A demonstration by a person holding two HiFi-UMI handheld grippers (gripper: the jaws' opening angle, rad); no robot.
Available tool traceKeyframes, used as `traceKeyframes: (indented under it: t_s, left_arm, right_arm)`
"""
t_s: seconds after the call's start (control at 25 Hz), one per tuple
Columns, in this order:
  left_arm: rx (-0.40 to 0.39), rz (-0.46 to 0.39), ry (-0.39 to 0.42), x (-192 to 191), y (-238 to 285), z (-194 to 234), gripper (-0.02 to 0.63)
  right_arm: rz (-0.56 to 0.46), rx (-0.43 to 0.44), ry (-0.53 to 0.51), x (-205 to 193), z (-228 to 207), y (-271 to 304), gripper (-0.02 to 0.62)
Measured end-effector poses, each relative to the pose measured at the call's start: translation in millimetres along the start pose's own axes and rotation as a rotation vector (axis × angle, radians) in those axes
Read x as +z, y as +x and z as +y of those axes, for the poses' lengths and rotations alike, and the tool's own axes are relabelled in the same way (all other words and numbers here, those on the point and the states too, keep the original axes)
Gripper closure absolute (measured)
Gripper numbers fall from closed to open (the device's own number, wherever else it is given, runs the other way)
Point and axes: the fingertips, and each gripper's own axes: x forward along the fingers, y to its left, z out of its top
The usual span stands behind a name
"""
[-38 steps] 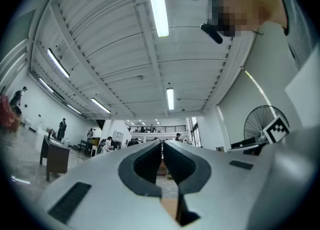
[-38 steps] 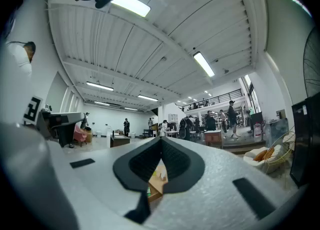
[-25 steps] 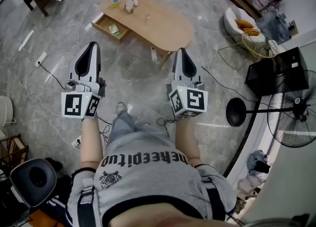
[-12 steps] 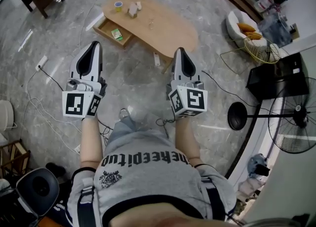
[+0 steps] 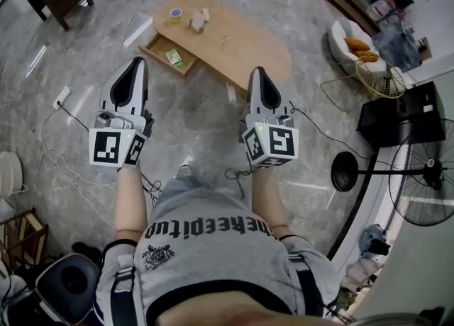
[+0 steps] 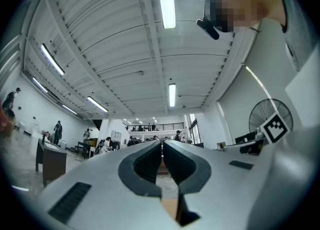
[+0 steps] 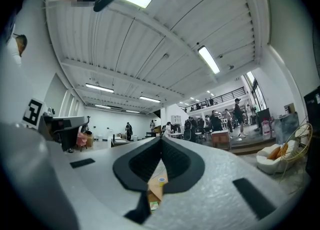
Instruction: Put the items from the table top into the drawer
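While facing the counter (image 5: 248,45) at upper centre, holding clenched, empty left tongs (image 5: 134,64), nearer the open drawer (image 5: 157,47), and right tongs (image 5: 257,73) short of it.

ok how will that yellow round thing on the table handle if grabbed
The yellow round thing looks small and hollow, so probably light. It stands on end on the table; knocked over it would likely roll. Too far to judge stiffness.
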Motion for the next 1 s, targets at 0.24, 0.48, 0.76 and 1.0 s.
traceKeyframes:
  t_s: [0.24,0.48,0.76,1.0]
  left_arm:
    - [-0.004,0.007,0.002,-4.8,2.0,30.0,0.594]
    - [0.002,0.02,-0.004,-12.3,0.8,48.2,0.594]
    - [0.03,0.018,-0.012,-20.5,5.2,68.8,0.594]
    - [0.062,0.008,-0.002,-26.4,20.2,96.3,0.594]
  right_arm:
    - [-0.003,-0.001,-0.002,-2.4,19.8,21.3,0.591]
    - [0.009,-0.007,0.007,-8.2,28.6,33.9,0.591]
    - [0.022,0.022,0.001,-15.9,37.3,60.4,0.591]
    - [0.017,0.061,0.006,-21.8,45.2,103.2,0.591]
